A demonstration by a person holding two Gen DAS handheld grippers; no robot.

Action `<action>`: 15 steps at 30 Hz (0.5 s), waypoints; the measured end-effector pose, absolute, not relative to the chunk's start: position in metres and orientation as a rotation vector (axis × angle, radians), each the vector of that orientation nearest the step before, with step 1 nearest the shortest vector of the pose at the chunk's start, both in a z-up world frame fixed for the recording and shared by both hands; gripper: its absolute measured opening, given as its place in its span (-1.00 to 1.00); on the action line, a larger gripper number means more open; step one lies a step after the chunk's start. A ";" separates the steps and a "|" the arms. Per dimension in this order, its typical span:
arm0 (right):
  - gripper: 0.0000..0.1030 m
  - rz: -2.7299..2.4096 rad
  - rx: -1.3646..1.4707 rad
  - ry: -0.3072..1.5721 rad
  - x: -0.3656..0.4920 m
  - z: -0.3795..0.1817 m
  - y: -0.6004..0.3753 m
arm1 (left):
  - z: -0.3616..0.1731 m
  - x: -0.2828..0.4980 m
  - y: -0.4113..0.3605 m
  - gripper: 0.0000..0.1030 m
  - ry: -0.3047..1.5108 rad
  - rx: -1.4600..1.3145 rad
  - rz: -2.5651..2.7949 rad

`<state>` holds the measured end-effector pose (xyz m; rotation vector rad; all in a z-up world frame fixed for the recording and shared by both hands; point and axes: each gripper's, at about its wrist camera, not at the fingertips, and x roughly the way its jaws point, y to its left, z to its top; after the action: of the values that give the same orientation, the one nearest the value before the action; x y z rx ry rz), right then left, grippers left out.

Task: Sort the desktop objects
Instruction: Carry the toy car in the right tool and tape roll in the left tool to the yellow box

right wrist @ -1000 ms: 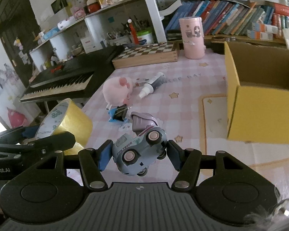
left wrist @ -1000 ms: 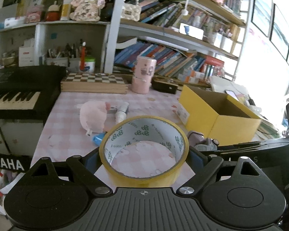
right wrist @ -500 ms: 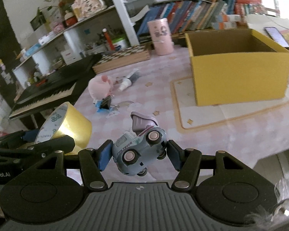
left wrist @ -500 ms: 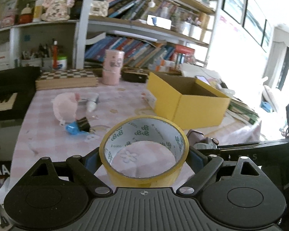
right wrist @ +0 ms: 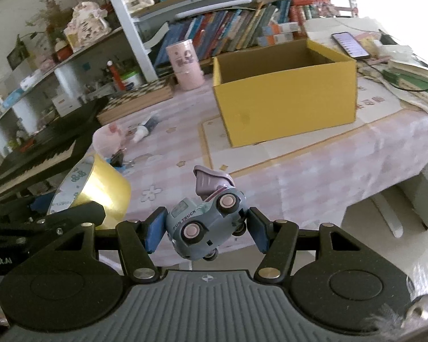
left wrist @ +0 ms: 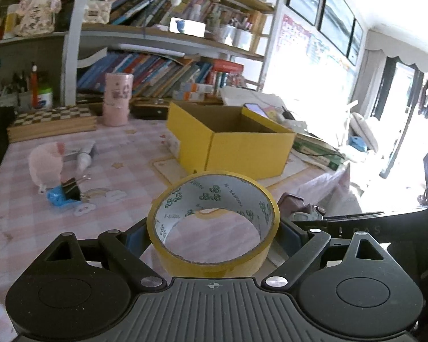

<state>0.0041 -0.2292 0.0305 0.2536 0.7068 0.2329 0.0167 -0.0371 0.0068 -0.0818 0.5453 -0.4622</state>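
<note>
My left gripper is shut on a yellow tape roll, held above the near side of the pink checked table; the roll also shows in the right wrist view. My right gripper is shut on a blue toy truck with a purple tipper, held above the table's front edge. An open yellow box stands ahead on a mat; it shows in the left wrist view too. A pink plush, a white tube and a black binder clip lie at left.
A pink cylinder and a chessboard box stand at the back by the bookshelves. A black keyboard lies off the table's left side. A phone, books and cables lie right of the box.
Both grippers have pulled back, risen and swung right with their loads; the yellow box now sits nearer the centre of both views and the table's right edge shows.
</note>
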 end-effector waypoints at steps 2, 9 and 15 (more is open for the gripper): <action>0.13 0.218 0.257 0.706 0.001 0.030 -0.234 | 0.006 0.019 -0.042 0.78 0.547 -0.081 -0.477; 0.13 0.167 0.275 0.697 -0.006 0.031 -0.250 | 0.006 0.023 -0.060 0.78 0.548 -0.065 -0.533; 0.13 0.135 0.290 0.692 -0.006 0.031 -0.262 | 0.007 0.028 -0.072 0.78 0.546 -0.052 -0.558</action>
<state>-0.0056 -0.2623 0.0311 0.2896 0.6915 0.1353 0.0284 -0.0724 0.0071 -0.0523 0.5459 -0.5583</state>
